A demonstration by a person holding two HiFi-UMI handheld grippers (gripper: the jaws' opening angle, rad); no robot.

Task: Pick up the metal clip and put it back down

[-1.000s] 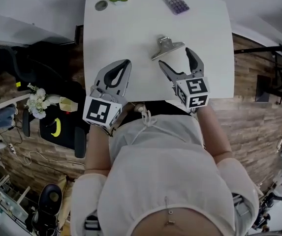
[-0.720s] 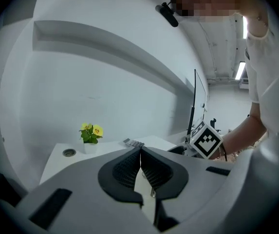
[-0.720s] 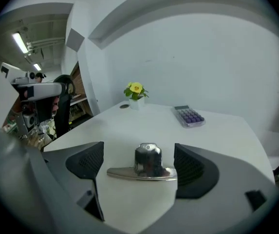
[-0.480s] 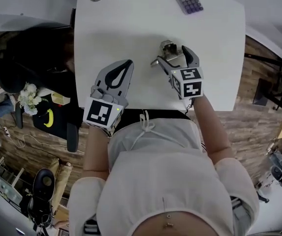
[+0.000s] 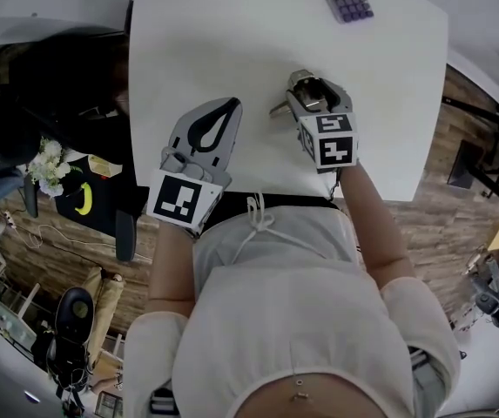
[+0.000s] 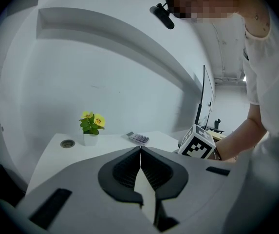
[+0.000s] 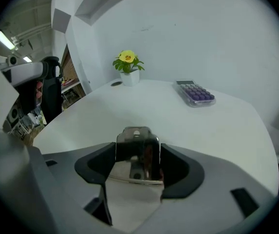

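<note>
Left gripper (image 6: 140, 149), jaws together; beyond, potted flower (image 6: 91, 128) and calculator (image 6: 138, 138).

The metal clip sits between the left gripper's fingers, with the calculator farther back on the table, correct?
Not the left. The right gripper view shows the metal clip between the fingers of the right gripper, which are closing on its sides. The left gripper is shut with nothing in it. The calculator does lie farther back on the table, as you said.
</note>
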